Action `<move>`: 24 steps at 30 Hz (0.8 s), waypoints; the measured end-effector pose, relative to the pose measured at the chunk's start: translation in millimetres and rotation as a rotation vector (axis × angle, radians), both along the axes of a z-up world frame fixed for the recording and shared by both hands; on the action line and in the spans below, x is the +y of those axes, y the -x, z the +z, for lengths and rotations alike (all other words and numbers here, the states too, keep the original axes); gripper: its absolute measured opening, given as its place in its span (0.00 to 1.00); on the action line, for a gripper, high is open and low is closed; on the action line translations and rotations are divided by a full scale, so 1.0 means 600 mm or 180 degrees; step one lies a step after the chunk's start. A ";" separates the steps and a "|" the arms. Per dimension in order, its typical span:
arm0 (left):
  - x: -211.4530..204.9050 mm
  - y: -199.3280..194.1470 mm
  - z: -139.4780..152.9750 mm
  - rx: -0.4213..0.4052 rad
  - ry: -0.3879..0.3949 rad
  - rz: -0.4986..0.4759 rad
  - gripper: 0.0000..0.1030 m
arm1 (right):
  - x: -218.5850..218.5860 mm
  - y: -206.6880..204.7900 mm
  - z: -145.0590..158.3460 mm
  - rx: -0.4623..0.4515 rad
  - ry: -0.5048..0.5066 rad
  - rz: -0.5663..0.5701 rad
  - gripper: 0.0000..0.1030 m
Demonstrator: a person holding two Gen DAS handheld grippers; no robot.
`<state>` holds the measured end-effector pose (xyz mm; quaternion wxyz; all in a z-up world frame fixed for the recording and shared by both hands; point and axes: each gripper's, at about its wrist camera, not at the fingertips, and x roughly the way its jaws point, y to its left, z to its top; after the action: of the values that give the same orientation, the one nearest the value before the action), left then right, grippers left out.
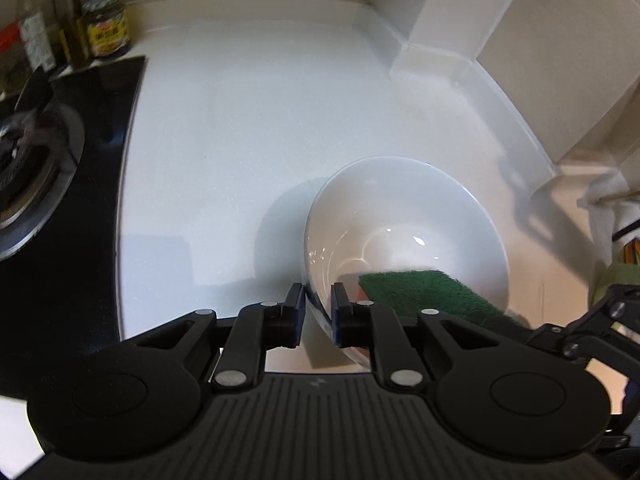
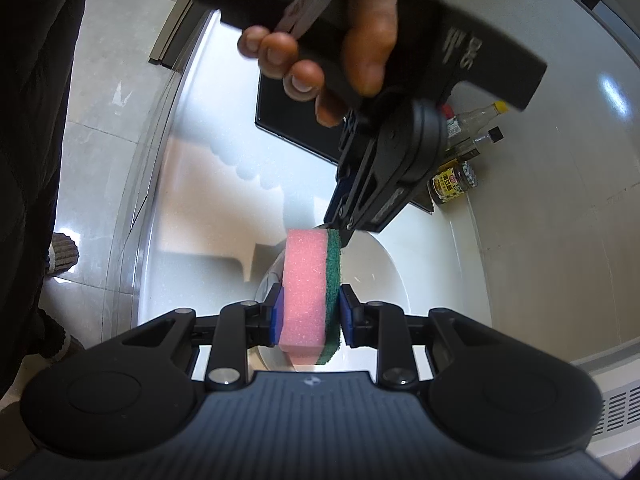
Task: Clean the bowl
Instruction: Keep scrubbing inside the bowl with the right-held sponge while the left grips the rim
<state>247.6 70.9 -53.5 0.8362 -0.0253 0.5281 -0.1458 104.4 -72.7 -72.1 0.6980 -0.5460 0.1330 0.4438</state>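
Mid-scrub, apparently: left gripper fingers straddle the bowl rim, grip unclear; right gripper clamps the sponge inside; rinsing remains.

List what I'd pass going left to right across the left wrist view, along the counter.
Gas burner → black stovetop → bare white counter → white bowl, its rim between the left hand-held gripper fingers → green scouring pad in the bowl.
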 end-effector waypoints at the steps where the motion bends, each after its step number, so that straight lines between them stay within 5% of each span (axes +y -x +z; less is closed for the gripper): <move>1: -0.001 -0.006 0.000 -0.0001 -0.0015 -0.0034 0.08 | 0.001 0.000 0.000 0.0011 -0.0013 -0.0004 0.23; 7: -0.014 -0.078 0.005 0.0035 -0.0174 -0.0127 0.10 | -0.005 -0.005 0.007 0.0032 0.0085 0.0061 0.23; 16: -0.006 0.007 0.018 0.0044 -0.0113 0.0078 0.11 | 0.007 -0.006 0.003 0.0020 0.0100 0.0085 0.23; 24: -0.026 -0.060 0.001 0.0022 -0.0184 -0.0172 0.07 | 0.006 -0.006 0.002 -0.0004 0.0114 0.0133 0.23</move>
<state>283.8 55.4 -53.1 0.8304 0.0126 0.5355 -0.1530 108.2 -69.3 -71.0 0.6787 -0.5614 0.1291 0.4554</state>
